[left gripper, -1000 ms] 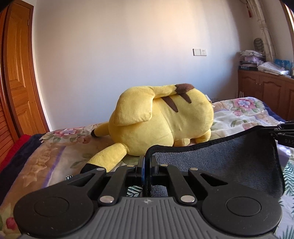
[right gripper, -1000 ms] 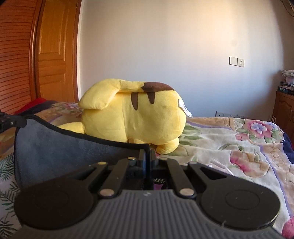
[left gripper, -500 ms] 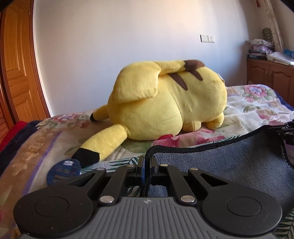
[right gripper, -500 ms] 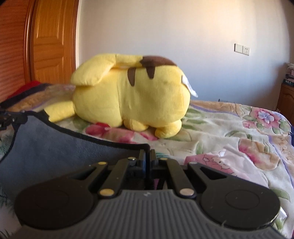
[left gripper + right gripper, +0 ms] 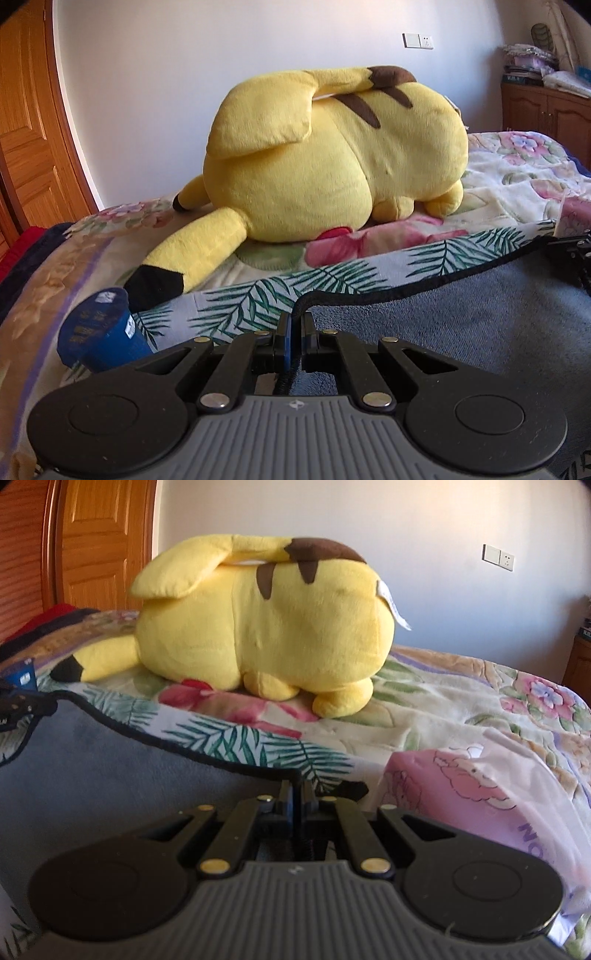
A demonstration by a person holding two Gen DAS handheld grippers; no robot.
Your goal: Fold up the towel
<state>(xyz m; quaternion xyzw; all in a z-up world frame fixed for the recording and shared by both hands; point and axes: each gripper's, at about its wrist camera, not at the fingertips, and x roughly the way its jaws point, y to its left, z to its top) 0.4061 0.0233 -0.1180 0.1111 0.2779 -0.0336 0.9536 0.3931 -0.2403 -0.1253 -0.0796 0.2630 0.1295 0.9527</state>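
Note:
A grey-blue towel (image 5: pixel 480 325) with a black hem is stretched between my two grippers, low over the bed. My left gripper (image 5: pixel 294 321) is shut on its left corner. My right gripper (image 5: pixel 295 794) is shut on its right corner, and the towel (image 5: pixel 110 775) spreads to the left in that view. The right gripper shows at the right edge of the left wrist view (image 5: pixel 569 251), and the left gripper at the left edge of the right wrist view (image 5: pixel 22 705). The towel's lower part is hidden behind the gripper bodies.
A big yellow plush toy (image 5: pixel 332 158) lies on the flowered bedspread (image 5: pixel 517 184) just beyond the towel. A dark blue cup (image 5: pixel 99 332) stands left of my left gripper. A pink plastic bag (image 5: pixel 480 782) lies to the right. A wooden door (image 5: pixel 96 542) and cabinet (image 5: pixel 546 110) flank the bed.
Both grippers have moved forward and down toward the bed with the towel. The plush toy now looms larger, and the blue cup has come into view on the left.

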